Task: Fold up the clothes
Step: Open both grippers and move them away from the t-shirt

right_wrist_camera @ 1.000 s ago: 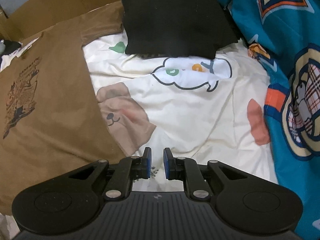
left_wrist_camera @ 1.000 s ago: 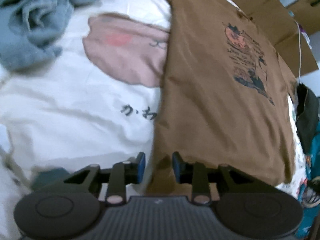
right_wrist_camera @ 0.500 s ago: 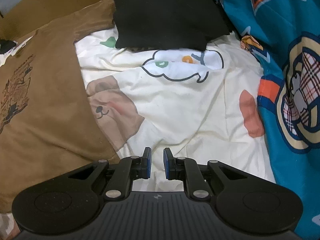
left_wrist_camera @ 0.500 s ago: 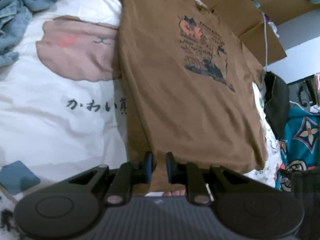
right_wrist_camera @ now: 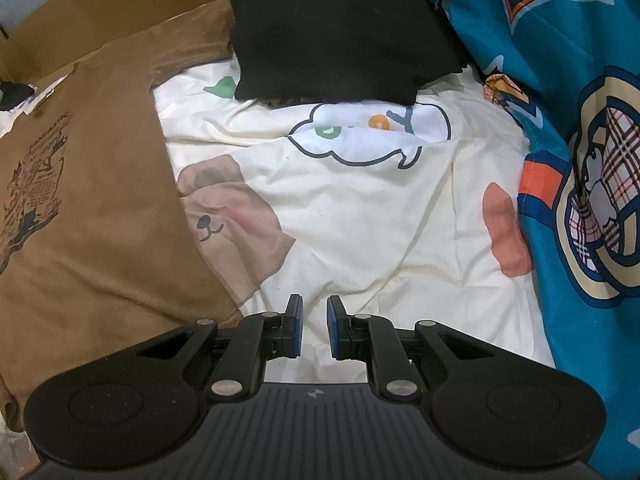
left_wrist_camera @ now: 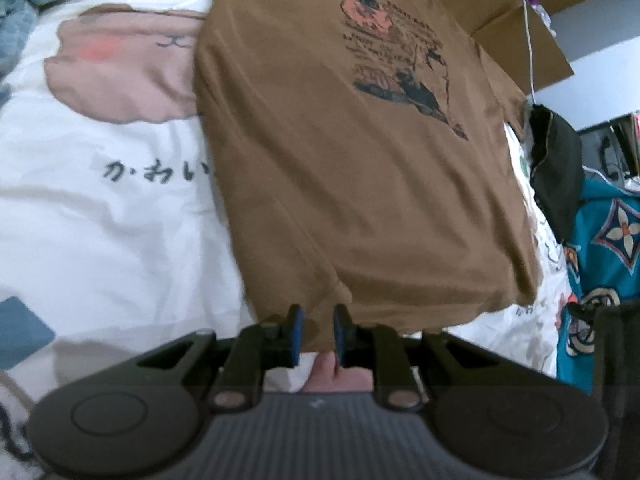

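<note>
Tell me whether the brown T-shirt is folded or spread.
Spread: the brown T-shirt lies flat on the bedsheet, its printed front fully showing, no fold visible.

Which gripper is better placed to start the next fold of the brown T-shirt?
Left. The left gripper has the brown T-shirt hem between its fingers. The right gripper hangs over bare bedsheet, nothing between its fingers, with the shirt's edge off to one side.

The white cartoon-printed bed sheet (left_wrist_camera: pixel 120 220) carries black handwritten Japanese characters reading "かわい" (left_wrist_camera: pixel 154 171), cut off by the brown cotton T-shirt (left_wrist_camera: pixel 340 184). The shirt's dark chest graphic (right_wrist_camera: pixel 34 176) has an arched top line that seems to read "FANTASTIC"; its smaller lines are too blurred to read.
</note>
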`<state>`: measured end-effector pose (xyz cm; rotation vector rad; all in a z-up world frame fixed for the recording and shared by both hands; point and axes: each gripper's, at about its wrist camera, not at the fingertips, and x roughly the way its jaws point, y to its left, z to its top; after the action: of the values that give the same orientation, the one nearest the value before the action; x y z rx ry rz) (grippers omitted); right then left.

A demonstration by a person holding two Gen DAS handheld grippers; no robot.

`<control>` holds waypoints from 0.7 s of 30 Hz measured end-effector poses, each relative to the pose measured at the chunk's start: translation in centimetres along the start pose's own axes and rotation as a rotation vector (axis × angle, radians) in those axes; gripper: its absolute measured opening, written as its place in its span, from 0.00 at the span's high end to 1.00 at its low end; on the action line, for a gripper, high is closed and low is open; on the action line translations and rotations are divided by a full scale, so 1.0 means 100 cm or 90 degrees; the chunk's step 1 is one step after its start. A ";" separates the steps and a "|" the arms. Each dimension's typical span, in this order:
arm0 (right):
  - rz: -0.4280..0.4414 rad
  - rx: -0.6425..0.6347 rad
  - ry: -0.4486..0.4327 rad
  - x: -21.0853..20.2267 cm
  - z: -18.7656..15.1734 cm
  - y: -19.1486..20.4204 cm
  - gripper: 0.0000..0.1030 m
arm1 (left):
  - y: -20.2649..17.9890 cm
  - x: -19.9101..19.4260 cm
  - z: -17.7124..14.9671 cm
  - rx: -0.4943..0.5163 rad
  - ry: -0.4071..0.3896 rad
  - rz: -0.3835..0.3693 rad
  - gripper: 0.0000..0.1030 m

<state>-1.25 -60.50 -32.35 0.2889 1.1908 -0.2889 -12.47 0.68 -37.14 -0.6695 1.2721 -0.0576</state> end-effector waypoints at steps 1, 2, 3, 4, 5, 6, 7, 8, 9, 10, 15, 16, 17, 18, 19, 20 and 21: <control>0.000 -0.001 0.001 0.000 0.000 0.001 0.87 | 0.001 -0.003 0.001 -0.008 -0.006 0.001 0.79; 0.001 -0.002 0.001 0.001 -0.001 0.001 0.87 | 0.002 -0.006 0.003 -0.017 -0.011 0.002 0.76; 0.001 -0.001 0.001 0.001 -0.001 0.001 0.87 | 0.003 -0.007 0.005 -0.026 -0.015 0.003 0.74; 0.001 0.000 0.000 0.001 -0.001 0.001 0.87 | 0.003 -0.006 0.008 -0.032 -0.016 0.004 0.74; 0.002 0.002 0.000 0.002 -0.001 0.001 0.87 | 0.002 -0.004 0.010 -0.037 -0.016 0.006 0.74; 0.003 0.003 -0.001 0.002 -0.001 0.001 0.87 | -0.001 -0.001 0.012 -0.038 -0.013 0.009 0.74; 0.004 0.004 -0.001 0.003 -0.001 0.001 0.87 | -0.004 0.003 0.014 -0.040 -0.011 0.013 0.74; 0.004 0.004 -0.001 0.003 -0.001 0.001 0.87 | -0.007 0.007 0.017 -0.042 -0.008 0.016 0.73; 0.005 0.003 -0.002 0.003 -0.002 0.001 0.87 | -0.013 0.014 0.019 -0.046 -0.003 0.018 0.68; 0.005 0.001 -0.002 0.003 -0.002 0.001 0.87 | -0.017 0.019 0.021 -0.051 0.007 0.027 0.64; 0.006 0.007 -0.004 0.005 -0.004 -0.003 0.87 | -0.029 0.048 0.033 -0.101 0.073 0.080 0.60; 0.007 0.011 -0.003 0.007 -0.004 -0.004 0.87 | -0.030 0.053 0.036 -0.115 0.081 0.081 0.60; 0.006 0.015 -0.002 0.008 -0.005 -0.006 0.87 | -0.032 0.057 0.040 -0.124 0.088 0.086 0.60; 0.006 0.019 0.000 0.010 -0.006 -0.008 0.87 | -0.036 0.061 0.043 -0.119 0.093 0.098 0.60; 0.006 0.022 0.000 0.011 -0.007 -0.010 0.87 | -0.039 0.064 0.047 -0.116 0.098 0.109 0.60; 0.007 0.026 0.001 0.012 -0.007 -0.012 0.87 | -0.040 0.067 0.049 -0.116 0.104 0.116 0.60; 0.007 0.030 0.001 0.013 -0.008 -0.014 0.87 | -0.043 0.069 0.051 -0.112 0.110 0.126 0.61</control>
<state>-1.96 -61.56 -33.89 0.3362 1.1840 -0.3070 -4.35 -3.34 -40.28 -0.6966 1.5173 0.1640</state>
